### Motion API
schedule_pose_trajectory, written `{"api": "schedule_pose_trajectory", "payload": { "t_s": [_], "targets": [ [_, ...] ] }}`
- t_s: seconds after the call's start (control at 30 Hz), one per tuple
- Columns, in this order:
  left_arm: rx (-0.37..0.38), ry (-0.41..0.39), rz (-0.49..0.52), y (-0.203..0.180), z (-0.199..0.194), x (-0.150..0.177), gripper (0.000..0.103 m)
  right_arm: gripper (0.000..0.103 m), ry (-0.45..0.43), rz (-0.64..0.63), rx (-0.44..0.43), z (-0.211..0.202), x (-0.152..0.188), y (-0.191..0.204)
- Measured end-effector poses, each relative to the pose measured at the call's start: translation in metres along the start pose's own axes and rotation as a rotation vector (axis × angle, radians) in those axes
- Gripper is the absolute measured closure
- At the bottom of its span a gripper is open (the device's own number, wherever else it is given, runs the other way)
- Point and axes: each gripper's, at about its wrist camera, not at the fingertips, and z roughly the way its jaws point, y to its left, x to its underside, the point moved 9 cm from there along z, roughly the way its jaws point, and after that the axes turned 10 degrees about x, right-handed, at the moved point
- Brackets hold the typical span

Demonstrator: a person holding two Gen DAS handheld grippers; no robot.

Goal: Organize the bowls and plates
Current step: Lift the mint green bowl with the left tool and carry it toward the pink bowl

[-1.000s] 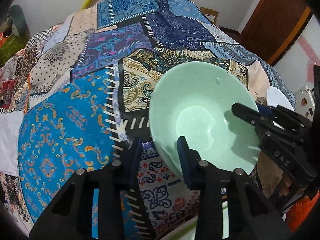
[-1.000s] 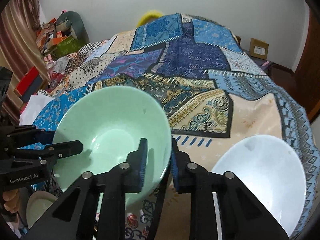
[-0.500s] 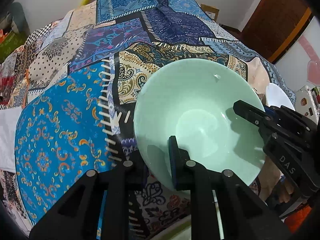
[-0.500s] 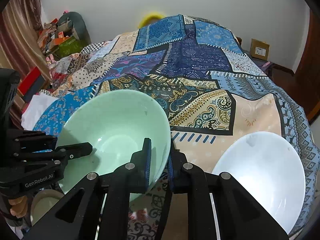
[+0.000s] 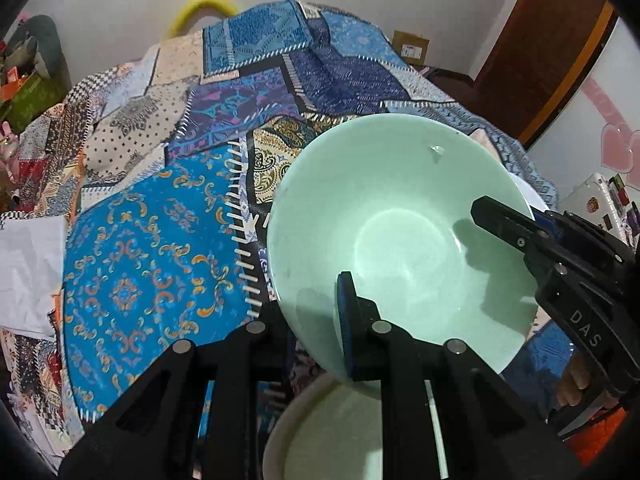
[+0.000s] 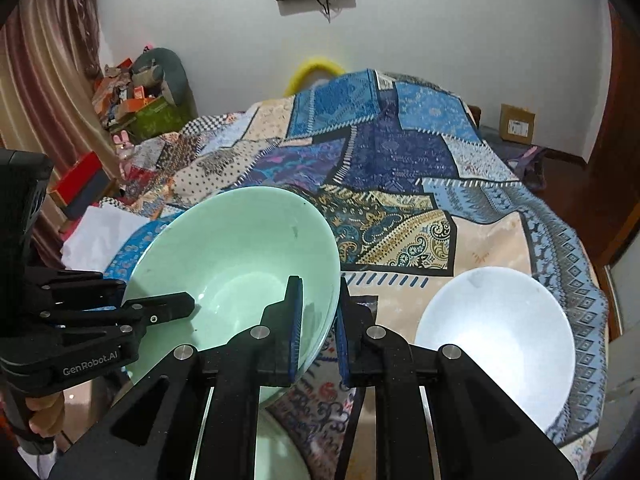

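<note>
Green bowl (image 5: 392, 236) has lifted off the bed and tilted since a second ago, and a second pale bowl (image 5: 340, 432) now shows under it at the bed's near edge. Left gripper (image 5: 316, 320) pinches the near rim: one finger inside the bowl, the other outside under the wall. Right gripper (image 6: 318, 320) pinches the opposite rim the same way, fingers (image 6: 295, 320) closed on the wall. Green bowl hangs in the air between the two, above the pale bowl, tipped toward the quilt (image 6: 400, 184). White bowl (image 6: 496, 340) sits on the quilt, right of the right gripper, untouched.
</note>
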Motion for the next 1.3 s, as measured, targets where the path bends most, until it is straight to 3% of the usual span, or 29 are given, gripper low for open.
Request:
{"api": "schedule_pose_trajectory", "payload": {
  "t_s": [0.63, 1.3],
  "targets": [
    [-0.022, -0.123, -0.023, -0.018, -0.104, 0.042, 0.085, 0.09, -0.089, -0.031, -0.041, -0.068, 0.0, 0.033],
    [-0.057, -0.186, -0.097, 0.007, -0.17, 0.096, 0.085, 0.089, -0.111, -0.063, -0.12, -0.102, 0.023, 0.089]
  ]
}}
